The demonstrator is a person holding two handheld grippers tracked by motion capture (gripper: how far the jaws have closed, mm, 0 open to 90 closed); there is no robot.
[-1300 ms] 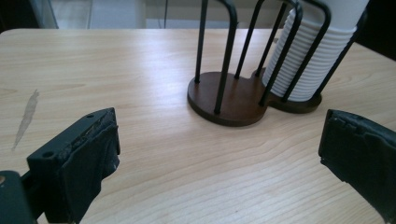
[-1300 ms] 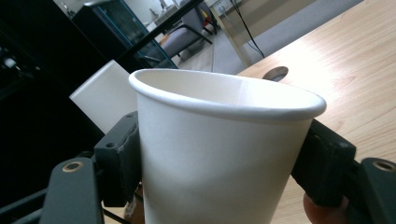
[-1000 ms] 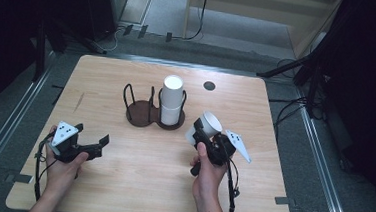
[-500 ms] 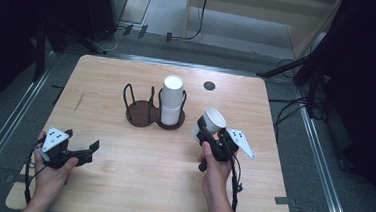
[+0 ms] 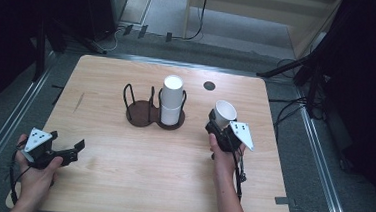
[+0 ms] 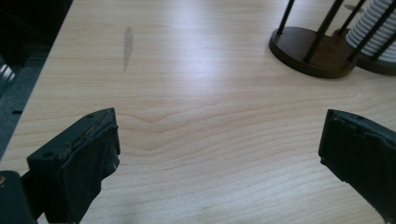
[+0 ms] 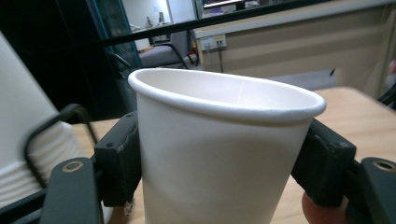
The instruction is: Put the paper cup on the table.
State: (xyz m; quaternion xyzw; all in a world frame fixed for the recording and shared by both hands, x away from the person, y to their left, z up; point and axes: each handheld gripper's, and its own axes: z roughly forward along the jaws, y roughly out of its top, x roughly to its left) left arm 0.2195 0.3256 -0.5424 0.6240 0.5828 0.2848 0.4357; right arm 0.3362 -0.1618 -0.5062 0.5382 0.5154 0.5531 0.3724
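A single white paper cup (image 5: 225,110) (image 7: 219,149) stands upright between the jaws of my right gripper (image 5: 218,120) (image 7: 219,163), which is shut on its sides, right of the cup holder. A stack of white cups (image 5: 171,100) (image 7: 28,140) sits in the right ring of the dark wire holder (image 5: 148,114) (image 6: 313,56). The holder's left ring has nothing in it. My left gripper (image 5: 75,149) (image 6: 219,154) is open near the table's front left corner, low over bare wood, with nothing between its pads.
The wooden table (image 5: 120,181) has a dark round hole (image 5: 209,86) at the back right and a faint grey smear (image 5: 78,102) (image 6: 127,46) at the left. Dark floor, cables and stands surround the table.
Both hands have drawn back toward the near edge and sunk a little. The left gripper went further left. The right gripper carried the single cup away from the stack.
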